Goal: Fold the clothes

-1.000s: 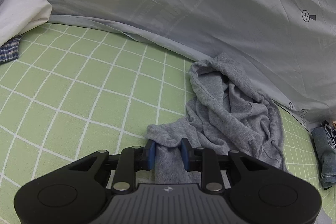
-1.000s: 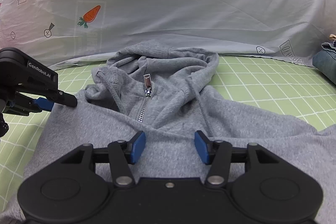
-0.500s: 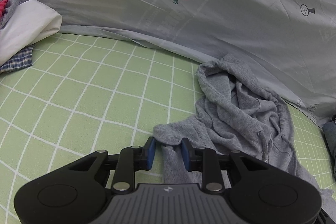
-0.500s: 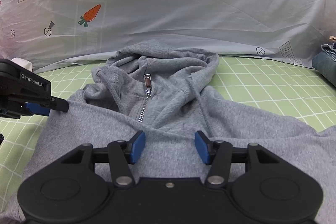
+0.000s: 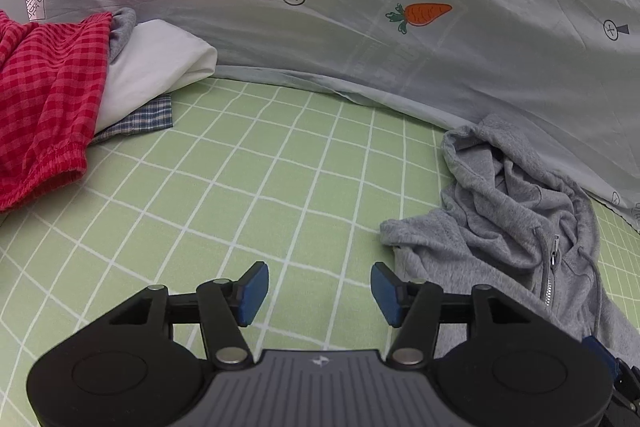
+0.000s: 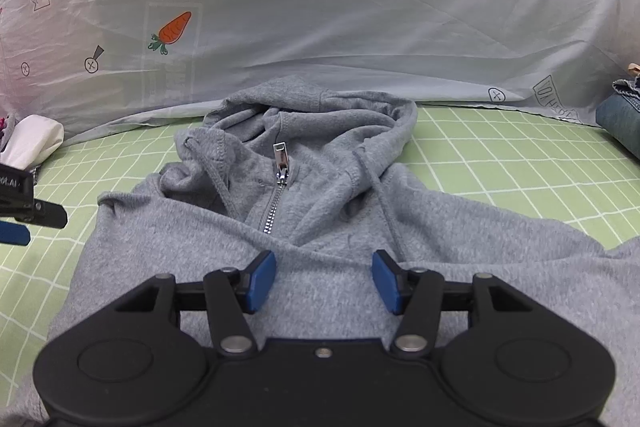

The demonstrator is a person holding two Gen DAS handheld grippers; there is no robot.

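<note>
A grey zip hoodie (image 6: pixel 320 211) lies front-up on the green checked sheet (image 5: pixel 240 187), hood toward the back, zipper closed. My right gripper (image 6: pixel 324 285) is open and empty, hovering over the hoodie's chest below the zipper. My left gripper (image 5: pixel 319 293) is open and empty over bare sheet, just left of the hoodie's left shoulder (image 5: pixel 404 231). The left gripper also shows in the right wrist view (image 6: pixel 24 215) at the far left edge, apart from the hoodie.
A pile of clothes lies at the left: red checked fabric (image 5: pixel 44 99), a white garment (image 5: pixel 152 71) and blue plaid cloth (image 5: pixel 144 119). Folded denim (image 6: pixel 622 123) sits at the far right. A pale printed sheet (image 6: pixel 360 7) hangs behind.
My left gripper has let go of the hoodie's shoulder, opened wide and swung left away from it. The right gripper has not moved.
</note>
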